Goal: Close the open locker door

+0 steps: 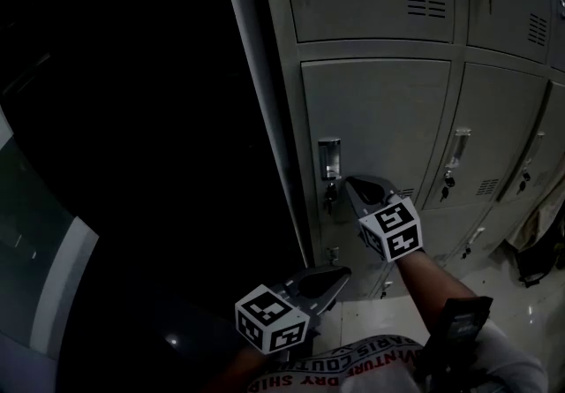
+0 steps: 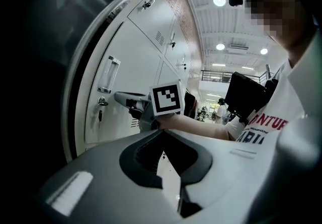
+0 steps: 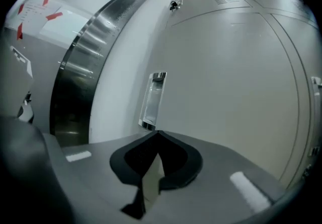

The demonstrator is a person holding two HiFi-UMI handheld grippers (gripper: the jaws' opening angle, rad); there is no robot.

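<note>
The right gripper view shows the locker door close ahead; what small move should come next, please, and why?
Probably a short press straight forward. The right gripper, jaws together, points its tip at the locker door just below the handle, and the door looks nearly flush with its frame, so a press should seat it.

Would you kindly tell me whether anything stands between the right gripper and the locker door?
Nothing visible does. The right gripper, jaws together, points its tips at the locker door close by the handle, with only bare door panel ahead of them. The left gripper hangs lower, out of the way.
</note>
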